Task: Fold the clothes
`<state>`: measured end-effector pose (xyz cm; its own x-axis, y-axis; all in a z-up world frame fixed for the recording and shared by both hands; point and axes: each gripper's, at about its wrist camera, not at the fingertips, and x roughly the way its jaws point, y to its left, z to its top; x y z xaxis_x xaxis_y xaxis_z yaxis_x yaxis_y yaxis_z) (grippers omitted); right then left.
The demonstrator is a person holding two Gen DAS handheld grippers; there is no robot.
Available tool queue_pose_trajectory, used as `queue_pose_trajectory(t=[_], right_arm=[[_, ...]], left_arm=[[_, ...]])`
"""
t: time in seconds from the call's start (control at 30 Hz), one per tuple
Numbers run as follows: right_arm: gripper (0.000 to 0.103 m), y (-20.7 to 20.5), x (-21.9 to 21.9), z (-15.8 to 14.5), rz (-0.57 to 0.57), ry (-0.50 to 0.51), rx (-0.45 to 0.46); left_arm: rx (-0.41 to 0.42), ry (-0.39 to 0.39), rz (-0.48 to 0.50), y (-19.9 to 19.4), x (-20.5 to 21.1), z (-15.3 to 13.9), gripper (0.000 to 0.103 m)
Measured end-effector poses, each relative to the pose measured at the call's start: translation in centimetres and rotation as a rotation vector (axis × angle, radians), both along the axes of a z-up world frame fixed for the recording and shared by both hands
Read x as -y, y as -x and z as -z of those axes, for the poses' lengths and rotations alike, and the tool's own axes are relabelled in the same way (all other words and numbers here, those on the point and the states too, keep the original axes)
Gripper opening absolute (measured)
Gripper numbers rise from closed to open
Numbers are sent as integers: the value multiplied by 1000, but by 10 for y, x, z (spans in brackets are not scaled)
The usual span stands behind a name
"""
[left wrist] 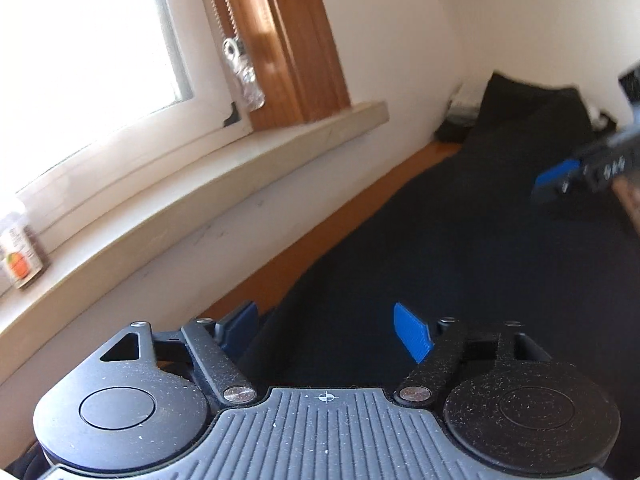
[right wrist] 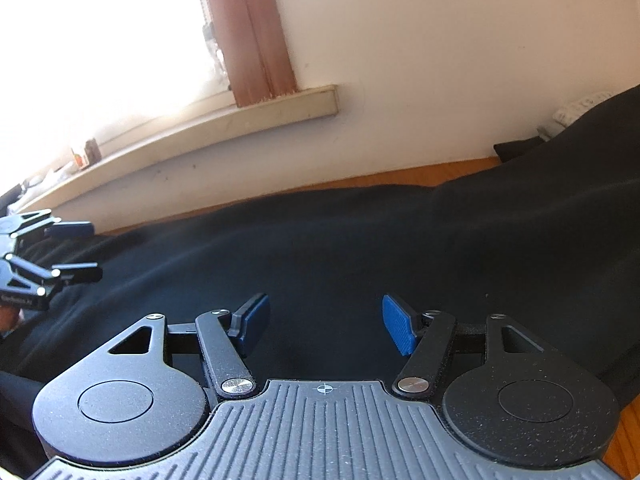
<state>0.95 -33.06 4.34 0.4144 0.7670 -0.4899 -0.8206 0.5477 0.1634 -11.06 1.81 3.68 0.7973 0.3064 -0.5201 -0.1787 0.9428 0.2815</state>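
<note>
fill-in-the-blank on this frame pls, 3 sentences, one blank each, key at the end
The garment spread on the wooden table is ____ in colour.
Both the left gripper and the right gripper have their jaws ____.
The pads on the fingers are ____ in colour.

Missing words: black; open; blue

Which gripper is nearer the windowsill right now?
Left. The left gripper sits at the black garment's edge on the windowsill side, jaws open. The right gripper is over the cloth farther from the sill, jaws open.
</note>
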Motion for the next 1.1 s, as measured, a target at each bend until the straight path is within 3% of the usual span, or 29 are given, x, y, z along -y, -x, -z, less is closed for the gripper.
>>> queue_pose_trajectory(t=[0.23, 0.33, 0.6, 0.77, 1.1], right_arm=[[63, 44, 1, -6, -96, 49, 120], [53, 65, 0, -8, -150, 77, 167], [49, 170, -18, -17, -372, 273, 326], [51, 198, -16, -23, -441, 327, 409], [53, 208, -54, -8, -482, 451, 533]], left_arm=[[-22, -20, 15, 1, 6, 10, 78], [-14, -11, 18, 1, 4, 9, 79], [34, 14, 27, 12, 2, 6, 81], [40, 59, 24, 14, -5, 4, 81], [35, 37, 35, 15, -1, 4, 82]])
